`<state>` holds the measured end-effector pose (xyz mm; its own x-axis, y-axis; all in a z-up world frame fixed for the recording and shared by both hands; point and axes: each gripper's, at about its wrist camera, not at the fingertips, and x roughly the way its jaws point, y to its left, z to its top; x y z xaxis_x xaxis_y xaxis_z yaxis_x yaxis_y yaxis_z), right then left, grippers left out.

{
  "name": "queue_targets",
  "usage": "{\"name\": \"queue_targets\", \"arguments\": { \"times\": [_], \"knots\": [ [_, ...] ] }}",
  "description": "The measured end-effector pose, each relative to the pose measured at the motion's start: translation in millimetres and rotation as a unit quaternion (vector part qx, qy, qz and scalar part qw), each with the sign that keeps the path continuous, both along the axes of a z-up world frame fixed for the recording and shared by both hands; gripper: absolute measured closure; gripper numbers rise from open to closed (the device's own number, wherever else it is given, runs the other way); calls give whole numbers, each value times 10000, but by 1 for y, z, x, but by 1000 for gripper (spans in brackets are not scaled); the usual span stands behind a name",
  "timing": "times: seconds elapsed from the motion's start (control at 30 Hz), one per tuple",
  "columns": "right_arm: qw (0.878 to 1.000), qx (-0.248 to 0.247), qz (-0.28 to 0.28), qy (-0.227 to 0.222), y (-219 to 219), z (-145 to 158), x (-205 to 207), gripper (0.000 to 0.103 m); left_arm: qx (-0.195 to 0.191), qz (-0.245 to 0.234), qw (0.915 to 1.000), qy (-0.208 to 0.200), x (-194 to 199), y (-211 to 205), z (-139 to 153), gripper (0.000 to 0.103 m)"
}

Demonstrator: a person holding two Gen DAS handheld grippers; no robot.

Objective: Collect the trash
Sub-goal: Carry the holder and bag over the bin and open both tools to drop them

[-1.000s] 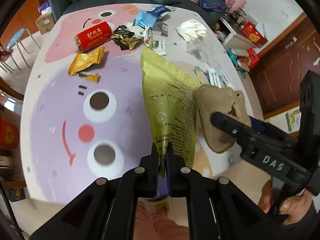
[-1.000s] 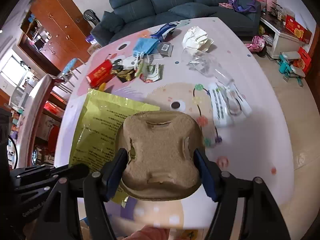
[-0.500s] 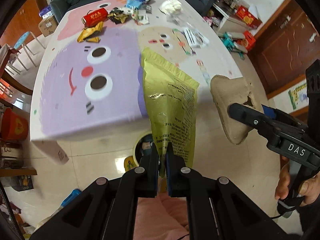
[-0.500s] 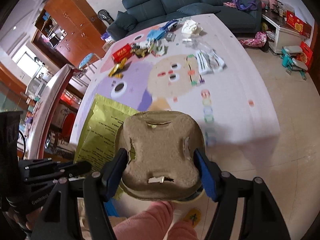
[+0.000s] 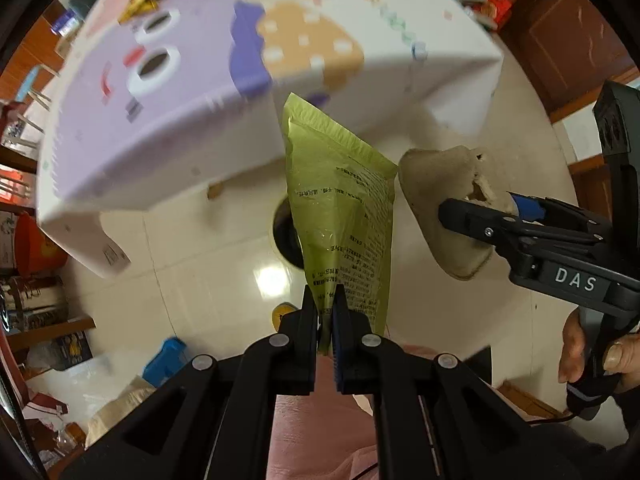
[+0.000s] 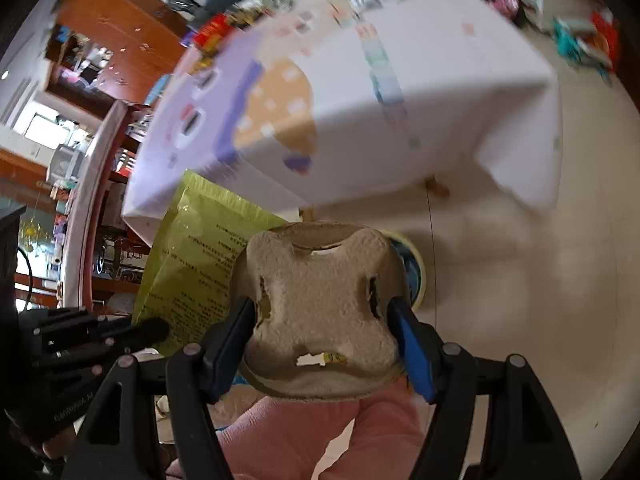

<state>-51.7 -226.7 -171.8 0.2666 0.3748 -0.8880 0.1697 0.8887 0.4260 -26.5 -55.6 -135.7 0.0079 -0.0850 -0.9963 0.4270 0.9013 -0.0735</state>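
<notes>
My left gripper (image 5: 325, 312) stays pinched tight on the green bag (image 5: 340, 216); my right gripper (image 6: 324, 336) stays clamped wide on the pulp tray (image 6: 320, 300). Both have swung off the table (image 5: 168, 152) & now hang over the floor, bin (image 6: 414, 270) right below. Looks like drop time, approx. Rest of the trash is still up on the table.

1. Left claw (image 5: 326, 312): black linkage arms, silver rivets, blue-lined pads.
2. Right claw (image 6: 322, 332): black frame, blue pads, white "DAS" lettering.
3. Pink trousers (image 6: 304, 432) worn.
</notes>
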Motion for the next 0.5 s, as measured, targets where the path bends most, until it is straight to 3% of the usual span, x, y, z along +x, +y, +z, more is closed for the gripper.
{"name": "queue_targets", "arguments": {
  "times": [0.23,0.5],
  "knots": [
    [9974,172,-434,545,1,-74,-14,34,106,-28,9987,497,5,2,-65,98],
    [9899,264,-990,975,4,-176,-5,33,172,68,9963,840,31,7,-168,98]
  ]
}}
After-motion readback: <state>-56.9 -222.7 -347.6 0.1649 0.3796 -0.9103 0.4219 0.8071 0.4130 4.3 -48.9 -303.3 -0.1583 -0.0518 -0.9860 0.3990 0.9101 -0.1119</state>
